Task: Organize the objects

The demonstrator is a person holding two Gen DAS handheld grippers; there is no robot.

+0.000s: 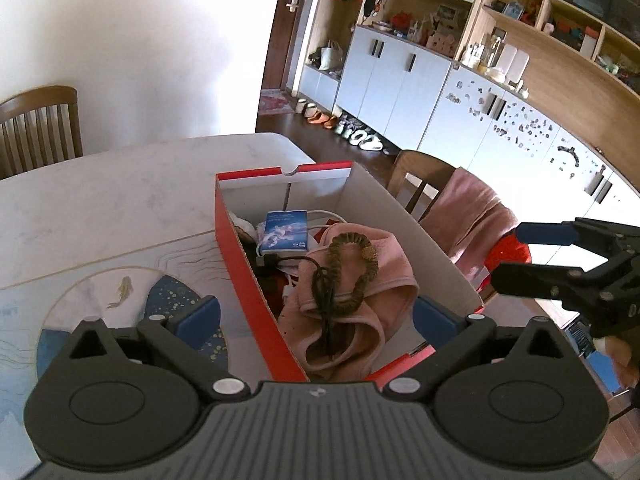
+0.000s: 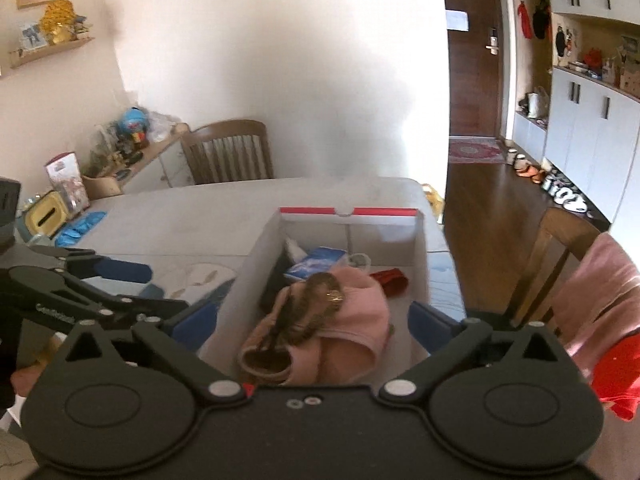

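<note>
Red cardboard shoebox (image 1: 240, 272) sits on the pale marble counter (image 1: 120, 184), holding a pink cloth (image 1: 352, 280) under a brown beaded loop (image 1: 352, 264); left tool (image 1: 316, 316) and right tool (image 2: 312, 316) hover spread wide, pinching nothing.

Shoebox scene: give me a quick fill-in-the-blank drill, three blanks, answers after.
1. The pink cloth lies inside the open ____ with red outer walls.
2. A brown braided band rests on top of the ____ cloth.
3. The left gripper and right gripper both have jaws standing ____, with nothing held.

Missing words: box; pink; open
</note>
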